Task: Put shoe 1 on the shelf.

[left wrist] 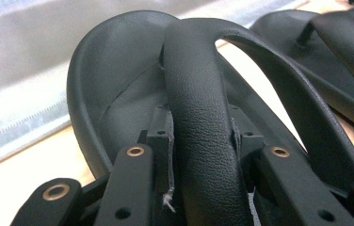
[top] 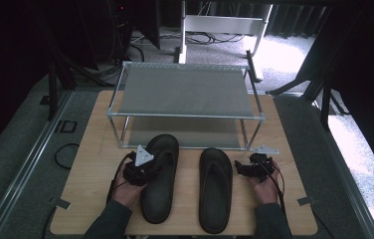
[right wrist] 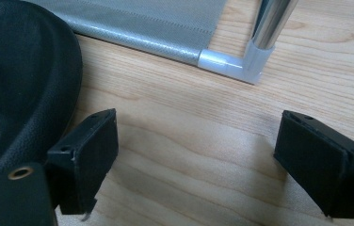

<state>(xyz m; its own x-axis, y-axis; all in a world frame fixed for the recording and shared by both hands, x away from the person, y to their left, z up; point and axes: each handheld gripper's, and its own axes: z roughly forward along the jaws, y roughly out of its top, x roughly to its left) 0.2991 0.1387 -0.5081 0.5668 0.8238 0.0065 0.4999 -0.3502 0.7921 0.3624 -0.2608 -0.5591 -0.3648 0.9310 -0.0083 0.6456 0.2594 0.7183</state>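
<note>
Ahead of both grippers, the two-tier shoe rack [top: 185, 89] is standing on the wooden table [top: 90, 164]. Your left gripper [top: 147, 167] is clamping the strap of the left flip-flop [top: 160, 179]. Your right gripper [top: 242, 170] is resting on the table with jaws apart, the right flip-flop [top: 215, 189] lying just beside its left jaw.

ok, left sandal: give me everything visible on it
The left sandal is a black flip-flop, matte and leathery-grained, with a Y-shaped strap arching over a contoured footbed. It lies flat on the wooden table, toe toward the metal rack, angled slightly. The left gripper is shut on one strap arm.
</note>
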